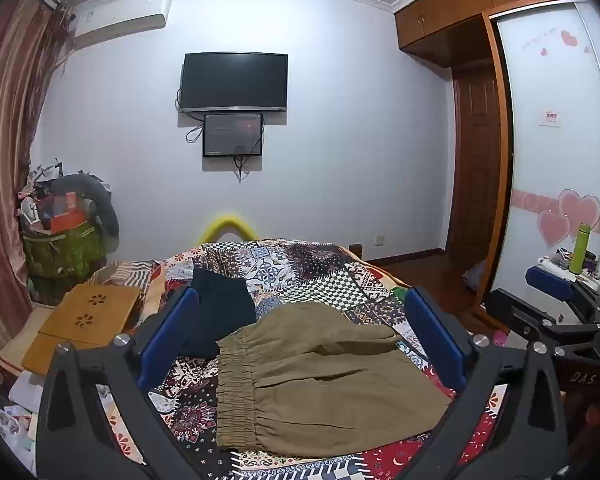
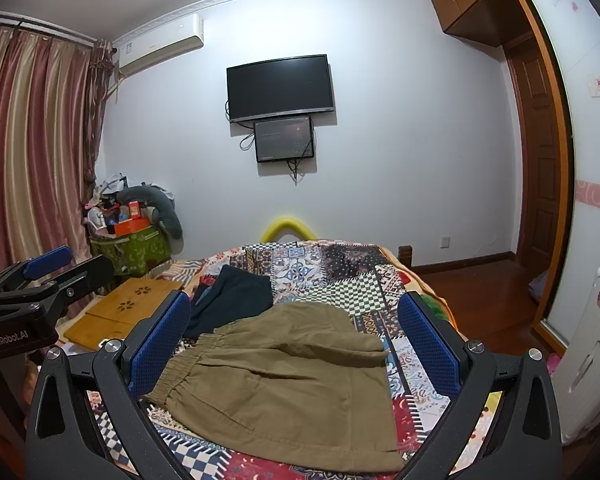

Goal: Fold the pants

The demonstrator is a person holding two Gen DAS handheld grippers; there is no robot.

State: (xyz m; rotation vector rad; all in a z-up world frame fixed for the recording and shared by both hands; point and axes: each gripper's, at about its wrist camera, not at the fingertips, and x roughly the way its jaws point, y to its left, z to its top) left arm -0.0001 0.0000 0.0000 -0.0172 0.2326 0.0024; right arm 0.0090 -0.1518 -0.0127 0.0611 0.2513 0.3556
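Pants: olive pants, folded, flat on patchwork quilt, elastic waistband at left
Dark garment: just behind, touching
Left gripper: fingers wide apart, empty, above pants
Right gripper: same

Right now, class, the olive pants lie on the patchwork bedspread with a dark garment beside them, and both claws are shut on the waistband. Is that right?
Not quite. Both claws stand open and hold nothing: the left claw and right claw hover above the olive pants, as each wrist view shows. The rest holds: the pants lie on the patchwork bedspread beside the dark garment.
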